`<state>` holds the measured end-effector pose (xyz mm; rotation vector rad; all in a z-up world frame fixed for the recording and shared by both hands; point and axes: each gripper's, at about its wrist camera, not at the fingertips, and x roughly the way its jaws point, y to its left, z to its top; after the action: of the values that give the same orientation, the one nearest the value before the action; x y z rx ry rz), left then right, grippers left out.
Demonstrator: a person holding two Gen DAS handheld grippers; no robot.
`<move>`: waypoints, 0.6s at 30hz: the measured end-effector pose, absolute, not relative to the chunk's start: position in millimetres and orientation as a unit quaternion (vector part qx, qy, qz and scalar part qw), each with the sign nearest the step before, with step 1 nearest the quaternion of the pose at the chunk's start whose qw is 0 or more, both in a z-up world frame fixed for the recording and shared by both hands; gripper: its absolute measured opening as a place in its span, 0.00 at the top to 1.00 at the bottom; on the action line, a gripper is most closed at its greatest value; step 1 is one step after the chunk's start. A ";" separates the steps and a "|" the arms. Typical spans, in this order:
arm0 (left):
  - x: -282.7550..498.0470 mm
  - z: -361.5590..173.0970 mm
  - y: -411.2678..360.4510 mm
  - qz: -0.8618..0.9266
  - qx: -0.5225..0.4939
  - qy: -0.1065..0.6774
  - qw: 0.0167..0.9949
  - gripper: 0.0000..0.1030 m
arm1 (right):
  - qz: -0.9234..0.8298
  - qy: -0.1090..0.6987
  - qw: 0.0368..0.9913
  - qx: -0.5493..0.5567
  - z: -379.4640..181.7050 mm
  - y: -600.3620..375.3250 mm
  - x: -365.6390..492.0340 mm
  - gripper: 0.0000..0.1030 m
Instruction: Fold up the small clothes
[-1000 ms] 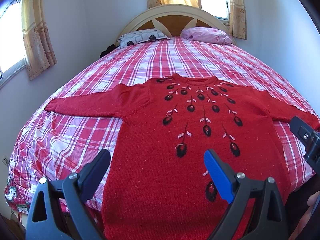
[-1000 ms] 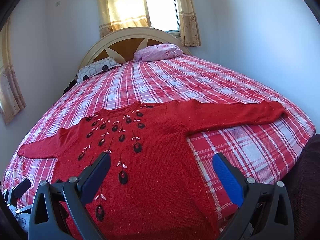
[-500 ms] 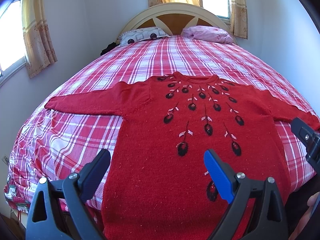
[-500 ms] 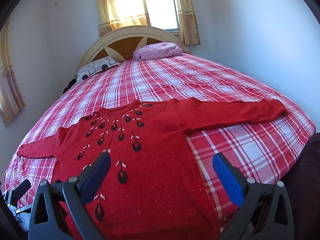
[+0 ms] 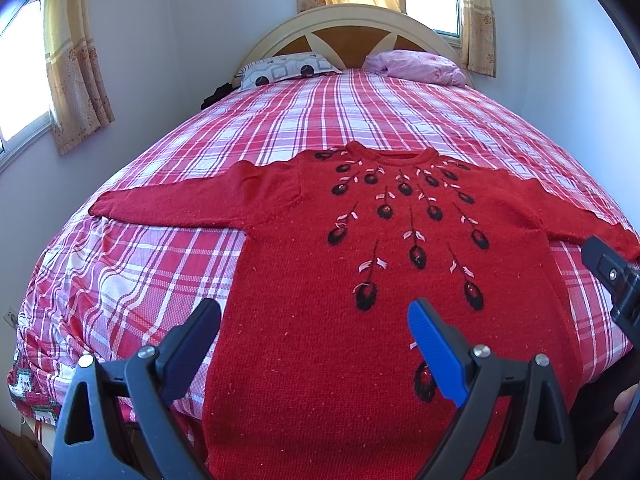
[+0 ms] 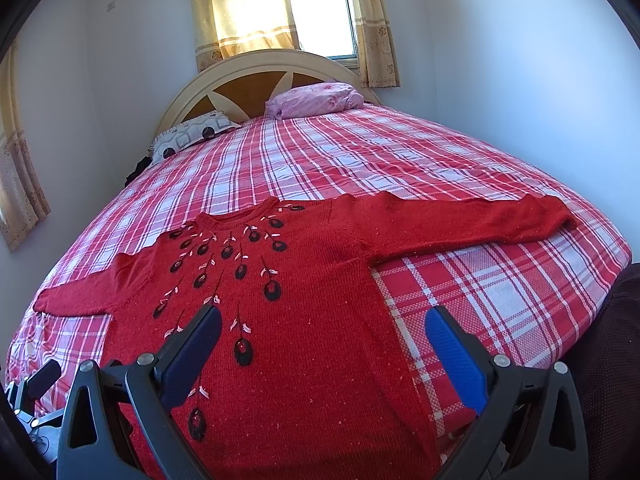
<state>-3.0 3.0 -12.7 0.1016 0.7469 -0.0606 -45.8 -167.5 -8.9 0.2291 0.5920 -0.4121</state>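
I am looking along two handheld grippers at a bed (image 5: 352, 112) covered in a red and white checked sheet. A red knitted sweater (image 5: 344, 280) lies flat on it, front up, with its neck toward the headboard (image 5: 344, 24) and both sleeves stretched straight out to the sides. Black and pink flower shapes fan down from its collar.

Starting at the left, a curtained window (image 5: 24, 76) sits in the side wall. The sweater's left sleeve reaches almost to the bed's left edge. My left gripper (image 5: 314, 318) hovers above the sweater's lower hem, its fingers spread wide and holding nothing; one finger is black, the other blue. It touches no cloth.

Further right, my right gripper (image 6: 322, 326) hangs over the sweater's right side seam, likewise spread wide and empty. In the left wrist view part of it shows at the right border (image 5: 612, 276).

The right sleeve (image 6: 472, 224) runs out nearly to the bed's right edge.

At the head of the bed rest a patterned grey pillow (image 6: 192, 136) on the left and a pink pillow (image 6: 316, 98) on the right, under a second curtained window (image 6: 316, 8).
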 end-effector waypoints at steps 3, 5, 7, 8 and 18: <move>-2.9 -14.8 3.0 -0.030 0.049 0.367 0.928 0.06 | -0.201 0.291 0.929 0.112 -9.3 -168.2 -45.6 0.01; -3.1 -16.2 2.7 -0.030 0.050 0.369 0.928 0.06 | -0.201 0.294 0.928 0.114 -10.5 -168.3 -45.2 0.01; -2.4 -17.2 2.4 -0.031 0.050 0.371 0.927 0.06 | -0.201 0.296 0.927 0.115 -11.6 -168.3 -44.2 0.01; -2.3 -18.0 2.3 -0.031 0.050 0.372 0.926 0.06 | -0.201 0.297 0.926 0.115 -12.3 -168.9 -43.7 0.01; 4.5 -24.1 0.7 -0.031 0.050 0.382 0.922 0.06 | -0.203 0.304 0.922 0.128 -23.9 -177.2 -38.4 0.01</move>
<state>4.5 0.7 -24.1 0.1020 0.7842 -0.0635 -38.4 -177.2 -23.9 0.2619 0.6234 -0.4165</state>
